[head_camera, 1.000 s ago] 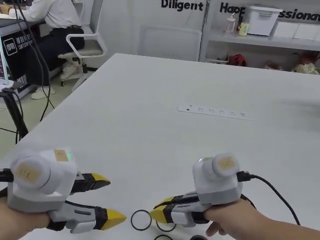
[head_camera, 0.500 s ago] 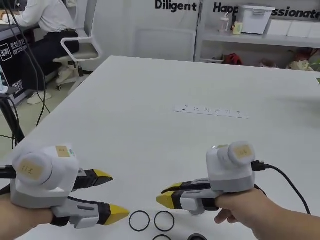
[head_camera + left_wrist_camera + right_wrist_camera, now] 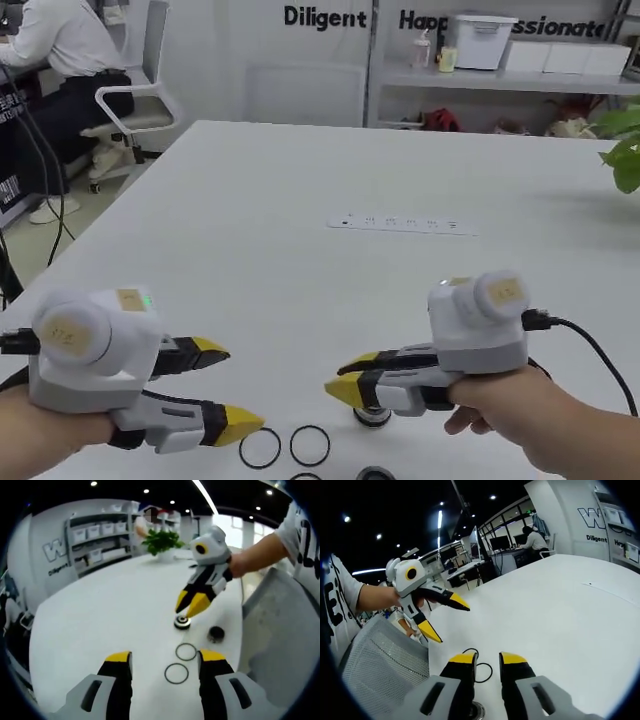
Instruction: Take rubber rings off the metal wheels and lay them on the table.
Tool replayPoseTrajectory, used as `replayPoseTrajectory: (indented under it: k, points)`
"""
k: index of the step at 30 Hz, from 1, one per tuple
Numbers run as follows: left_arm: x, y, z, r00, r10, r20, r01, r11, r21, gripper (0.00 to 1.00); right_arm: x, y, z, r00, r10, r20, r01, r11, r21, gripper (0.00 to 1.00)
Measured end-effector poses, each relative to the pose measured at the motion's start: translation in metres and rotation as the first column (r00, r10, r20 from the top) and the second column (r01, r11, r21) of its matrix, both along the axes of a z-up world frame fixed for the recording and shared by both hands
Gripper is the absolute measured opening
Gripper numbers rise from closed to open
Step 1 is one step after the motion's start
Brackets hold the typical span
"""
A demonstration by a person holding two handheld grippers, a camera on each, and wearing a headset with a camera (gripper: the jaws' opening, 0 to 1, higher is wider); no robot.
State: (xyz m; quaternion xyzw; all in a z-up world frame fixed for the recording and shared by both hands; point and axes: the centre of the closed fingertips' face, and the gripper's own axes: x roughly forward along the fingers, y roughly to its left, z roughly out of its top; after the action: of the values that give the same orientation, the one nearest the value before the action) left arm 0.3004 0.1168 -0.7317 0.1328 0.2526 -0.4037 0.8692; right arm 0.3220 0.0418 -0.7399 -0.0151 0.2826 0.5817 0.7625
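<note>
Even ceiling lights [image 3: 146, 490] flood the room; the white table [image 3: 280, 190] glares softly, shadows faint, gripper views bowed and blurry.

Head view: high and behind both grippers, looking forward and down along the white table [image 3: 300, 200] to far shelves [image 3: 500, 80]. The left gripper [image 3: 235, 387] and right gripper [image 3: 342, 378] sit close at its bottom edge. Left gripper view: low over the table, faces across at the right gripper, near. Right gripper view: low too, faces the opposite way, at the left gripper with office desks [image 3: 465, 570] behind. All three share the near table patch with the rubber rings [image 3: 291, 446]. Head and left gripper views share a metal wheel [image 3: 372, 418].
</note>
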Motion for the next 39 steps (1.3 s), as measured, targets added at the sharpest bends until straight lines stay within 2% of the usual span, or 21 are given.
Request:
replayPoseTrajectory:
  k: [5, 19, 33, 39]
  points:
    - [0.002, -0.014, 0.003, 1.000, -0.028, 0.005, 0.028, 1.000, 0.003, 0.54, 0.005, -0.013, 0.002, 1.000, -0.026, 0.006, 0.026, 1.000, 0.003, 0.16]
    - [0.010, -0.028, 0.006, 0.998, -0.057, 0.005, 0.057, 0.998, 0.009, 0.54, 0.015, -0.036, 0.006, 0.997, -0.076, 0.020, 0.076, 0.997, 0.015, 0.18]
    - [0.022, -0.048, 0.002, 0.996, -0.090, 0.000, 0.090, 0.996, 0.002, 0.53, 0.018, -0.054, -0.006, 0.996, -0.082, 0.045, 0.084, 0.996, -0.028, 0.20]
    - [0.026, -0.055, -0.002, 0.995, -0.104, -0.008, 0.104, 0.995, 0.006, 0.53, 0.017, -0.058, -0.016, 0.996, -0.072, 0.056, 0.075, 0.996, -0.053, 0.20]
